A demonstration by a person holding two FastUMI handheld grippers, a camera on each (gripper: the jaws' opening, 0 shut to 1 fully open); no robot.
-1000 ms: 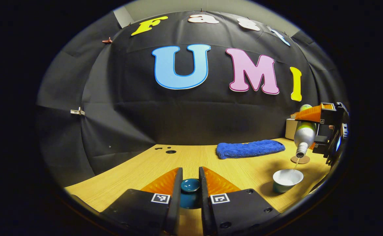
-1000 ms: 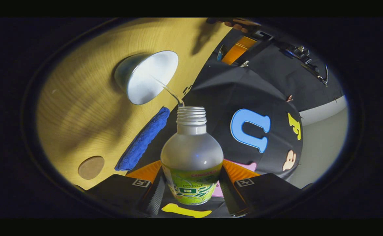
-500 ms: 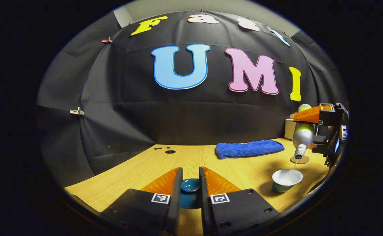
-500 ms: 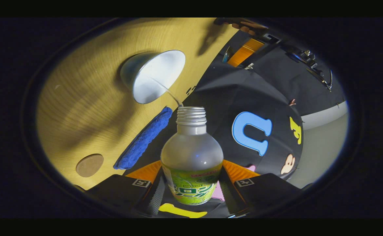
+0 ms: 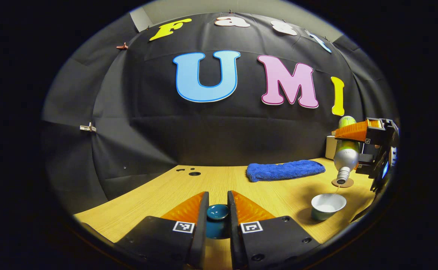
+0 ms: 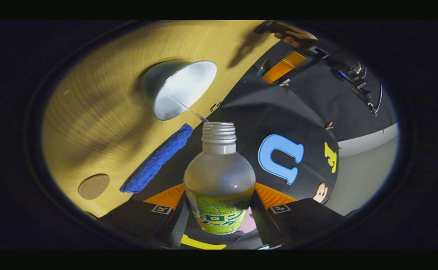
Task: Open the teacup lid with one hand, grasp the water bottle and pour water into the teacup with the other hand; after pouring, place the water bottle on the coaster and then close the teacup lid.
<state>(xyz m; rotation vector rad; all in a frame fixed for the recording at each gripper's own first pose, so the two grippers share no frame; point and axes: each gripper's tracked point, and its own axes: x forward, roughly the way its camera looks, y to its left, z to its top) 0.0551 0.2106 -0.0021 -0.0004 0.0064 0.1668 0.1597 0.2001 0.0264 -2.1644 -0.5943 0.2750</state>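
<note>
1. The bench [image 5: 219, 183] is pale wood-grain, backed by black cloth; small dark holes [image 5: 195, 173] sit near its far edge and a pale box [image 5: 331, 147] stands at the far right corner.
2. A folded blue towel [image 5: 285, 170] lies along the far edge, just left of the round cork coaster [image 5: 343, 182].
3. The left gripper view looks level across the bench. Its own left gripper [image 5: 217, 208] has orange fingers clamped on the knob of the dark teal teacup lid [image 5: 217, 212], near the front edge.
4. The same view shows the right gripper [image 5: 357, 144] from the side at the right edge, holding the water bottle [image 5: 345, 157] neck-down above the teacup [image 5: 328, 206].
5. The right gripper view is tilted, looking along the bottle [image 6: 219, 176]. Both fingers of the right gripper [image 6: 219, 210] press on its green-labelled body.
6. The bottle is frosted, uncapped, with a threaded neck; a thin stream of water [image 6: 189, 110] runs from its mouth into the teacup [image 6: 183, 90].
7. The cup is white inside, teal-grey outside, lidless, standing toward the right front of the bench, near the coaster [image 6: 93, 186].
8. The tilted view also catches the left gripper [image 6: 284, 65] and a hand [image 6: 295, 35] holding it.
</note>
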